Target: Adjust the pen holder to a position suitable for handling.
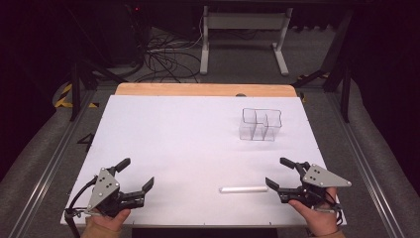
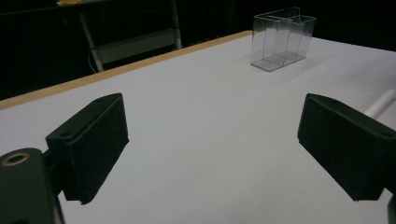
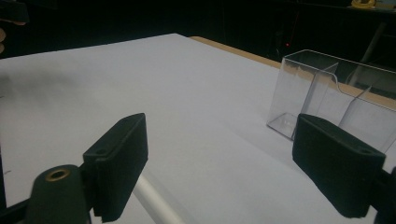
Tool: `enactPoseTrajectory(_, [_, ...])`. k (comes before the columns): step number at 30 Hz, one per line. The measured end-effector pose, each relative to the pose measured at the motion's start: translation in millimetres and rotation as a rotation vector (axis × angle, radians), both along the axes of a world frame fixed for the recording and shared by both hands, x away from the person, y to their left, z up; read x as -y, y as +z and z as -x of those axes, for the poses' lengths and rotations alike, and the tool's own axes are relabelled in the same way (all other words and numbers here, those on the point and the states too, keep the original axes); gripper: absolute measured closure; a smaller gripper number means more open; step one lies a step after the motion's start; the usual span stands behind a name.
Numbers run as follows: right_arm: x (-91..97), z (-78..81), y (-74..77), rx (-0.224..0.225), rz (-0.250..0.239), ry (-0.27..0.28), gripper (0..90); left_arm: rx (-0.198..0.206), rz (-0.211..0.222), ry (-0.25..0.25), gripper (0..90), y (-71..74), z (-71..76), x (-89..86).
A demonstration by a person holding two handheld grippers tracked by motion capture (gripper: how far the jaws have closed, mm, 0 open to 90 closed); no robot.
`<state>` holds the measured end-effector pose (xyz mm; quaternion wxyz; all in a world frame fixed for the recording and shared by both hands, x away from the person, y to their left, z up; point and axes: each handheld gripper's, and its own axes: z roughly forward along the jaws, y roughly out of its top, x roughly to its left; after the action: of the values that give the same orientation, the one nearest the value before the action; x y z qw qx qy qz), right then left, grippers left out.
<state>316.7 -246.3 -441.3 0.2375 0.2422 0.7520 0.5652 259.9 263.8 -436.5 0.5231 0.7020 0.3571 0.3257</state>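
I am holding a pair of tongs in each hand over the near edge of a white table. My right tongs are standing wide open with nothing between their jaws. A white tube is lying flat on the table just beside their lower jaw, on the side toward my left tongs; in the right gripper view the tube is passing close under that jaw. My left tongs are also gaping wide and empty, well apart from the tube. A clear plastic organizer with compartments is standing farther out, ahead of my right tongs.
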Motion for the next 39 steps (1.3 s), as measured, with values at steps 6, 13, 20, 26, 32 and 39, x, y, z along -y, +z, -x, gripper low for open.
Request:
enactPoseTrajectory(6, [0.6,0.4,1.2,-0.006,0.009,-0.006,18.8,-0.010,0.031,0.013,8.8,-1.9,-0.8,-1.3])
enactPoseTrajectory(13, [-1.0,0.8,2.5,-0.007,0.023,-0.003,19.1,-0.010,0.027,0.019,9.1,-2.9,-1.0,-2.1])
enactPoseTrajectory(20, [-1.6,1.1,3.3,-0.001,0.050,0.003,21.4,0.010,-0.010,0.023,9.4,-3.0,0.0,0.3])
enactPoseTrajectory(26, [-3.7,-0.3,5.1,-0.008,0.047,0.010,21.8,0.006,-0.006,0.019,9.4,-3.3,-0.1,0.0])
enactPoseTrajectory(32, [-15.7,-8.9,9.6,-0.026,0.063,0.034,21.7,0.003,0.001,0.019,9.6,-3.8,-0.6,-1.3])
enactPoseTrajectory(39, [-26.7,-18.5,18.6,-0.032,0.068,0.057,21.4,0.000,0.001,0.016,9.8,-4.1,-1.0,-1.7])
